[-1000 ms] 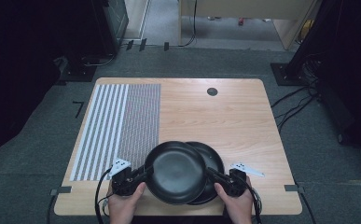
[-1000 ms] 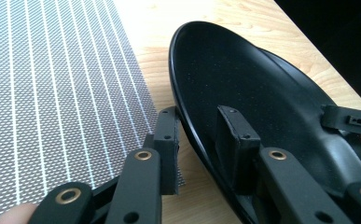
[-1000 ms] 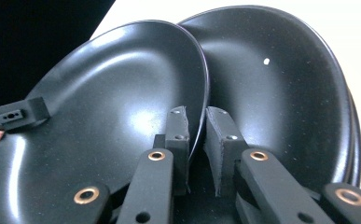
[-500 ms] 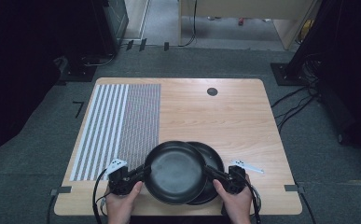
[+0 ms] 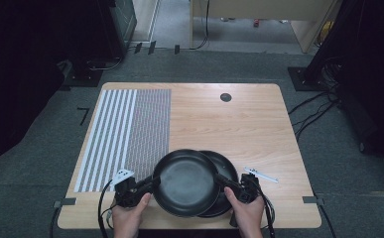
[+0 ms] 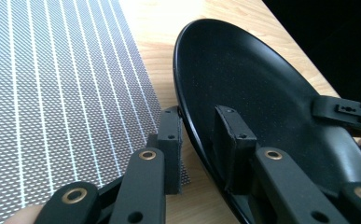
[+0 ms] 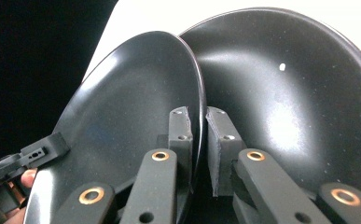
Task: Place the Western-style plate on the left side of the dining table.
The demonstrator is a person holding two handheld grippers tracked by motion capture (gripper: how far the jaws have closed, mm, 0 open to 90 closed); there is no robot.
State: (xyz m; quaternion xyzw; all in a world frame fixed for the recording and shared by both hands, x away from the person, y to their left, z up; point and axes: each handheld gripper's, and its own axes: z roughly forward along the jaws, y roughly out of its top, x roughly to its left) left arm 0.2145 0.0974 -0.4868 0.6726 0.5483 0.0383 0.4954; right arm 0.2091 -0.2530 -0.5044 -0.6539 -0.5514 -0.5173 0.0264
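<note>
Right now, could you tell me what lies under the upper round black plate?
A second round black plate lies beneath the upper round black plate, jutting out to the right on the wooden table. Its left part is covered.

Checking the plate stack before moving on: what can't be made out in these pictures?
- Lower plate, high view: mostly hidden under the upper plate.
- Small white item by the right gripper: too small to identify.
- Table, right gripper view: washed out by glare.

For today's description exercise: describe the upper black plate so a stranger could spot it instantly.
On the wooden table, at the near edge right of the striped mat, two black plates overlap. Yours is the upper plate, the left one, gripped at opposite rims by both grippers.
</note>
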